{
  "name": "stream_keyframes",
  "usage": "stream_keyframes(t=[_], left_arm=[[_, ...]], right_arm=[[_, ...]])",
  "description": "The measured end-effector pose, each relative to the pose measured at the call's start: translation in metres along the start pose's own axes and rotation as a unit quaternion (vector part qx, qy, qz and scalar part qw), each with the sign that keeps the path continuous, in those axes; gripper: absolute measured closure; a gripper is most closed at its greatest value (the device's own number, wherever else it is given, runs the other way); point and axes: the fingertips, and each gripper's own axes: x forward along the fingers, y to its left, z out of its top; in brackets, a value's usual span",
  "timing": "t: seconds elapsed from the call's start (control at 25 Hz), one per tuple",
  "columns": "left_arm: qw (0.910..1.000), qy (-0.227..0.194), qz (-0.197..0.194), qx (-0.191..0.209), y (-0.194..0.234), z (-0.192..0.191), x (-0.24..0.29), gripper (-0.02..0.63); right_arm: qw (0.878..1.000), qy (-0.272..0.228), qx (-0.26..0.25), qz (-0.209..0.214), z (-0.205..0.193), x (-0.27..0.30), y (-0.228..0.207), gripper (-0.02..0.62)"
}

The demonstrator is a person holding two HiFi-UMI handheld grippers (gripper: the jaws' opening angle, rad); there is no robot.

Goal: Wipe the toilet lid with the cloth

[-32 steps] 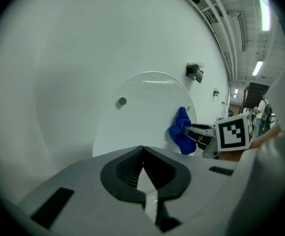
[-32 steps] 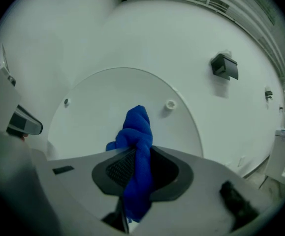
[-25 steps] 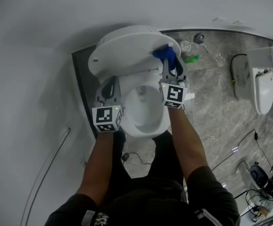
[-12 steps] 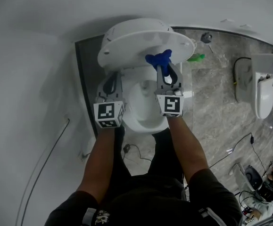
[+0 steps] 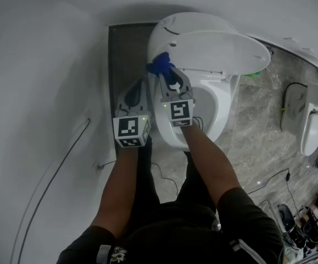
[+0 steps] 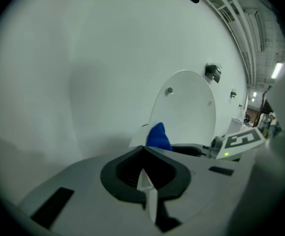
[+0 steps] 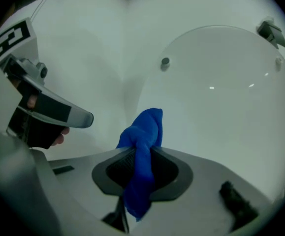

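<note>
The white toilet lid (image 5: 208, 42) stands raised over the bowl (image 5: 213, 106). My right gripper (image 5: 166, 75) is shut on a blue cloth (image 5: 160, 65), which it holds at the lid's left edge. In the right gripper view the cloth (image 7: 143, 146) bunches out between the jaws, just before the lid's inner face (image 7: 221, 97). My left gripper (image 5: 134, 97) hangs shut and empty to the left of the bowl, apart from the toilet. The left gripper view shows the lid (image 6: 186, 107) and the cloth (image 6: 157, 136) ahead of its closed jaws.
A white wall (image 5: 43, 65) curves close on the left, with a cable (image 5: 60, 169) running down it. A second toilet (image 5: 312, 120) stands at the far right. Cables (image 5: 274, 177) lie on the marble floor, and a green item (image 5: 253, 73) peeks out behind the lid.
My right gripper has swept the cloth from the lid's right side across to its left edge. The left gripper has shifted along with it and stayed shut.
</note>
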Motion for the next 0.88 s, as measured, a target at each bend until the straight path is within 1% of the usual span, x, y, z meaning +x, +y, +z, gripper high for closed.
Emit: stream_keyframes(t=[0.16,0.32,0.6,0.76,0.88], left_arm=[[0.9999,-0.001,0.008,-0.013,0.019,-0.017,-0.007,0.595],[1.0000,0.005,-0.007,-0.003,0.019,-0.025,-0.006,0.595],[0.9995,0.010,-0.024,0.017,0.003,-0.029,0.013,0.595],[0.9990,0.011,-0.036,0.023,-0.015,-0.029,0.026,0.595],[0.9984,0.011,-0.045,0.031,-0.027,-0.028,0.036,0.595]], right_arm=[[1.000,-0.002,0.008,-0.013,-0.012,0.023,0.010,0.517],[1.000,-0.003,0.011,-0.025,-0.014,0.030,0.006,0.517],[0.997,-0.004,-0.010,-0.072,-0.016,0.019,-0.041,0.517],[0.996,0.000,-0.024,-0.089,-0.022,0.004,-0.068,0.517],[0.994,0.004,-0.026,-0.109,-0.026,-0.007,-0.090,0.517]])
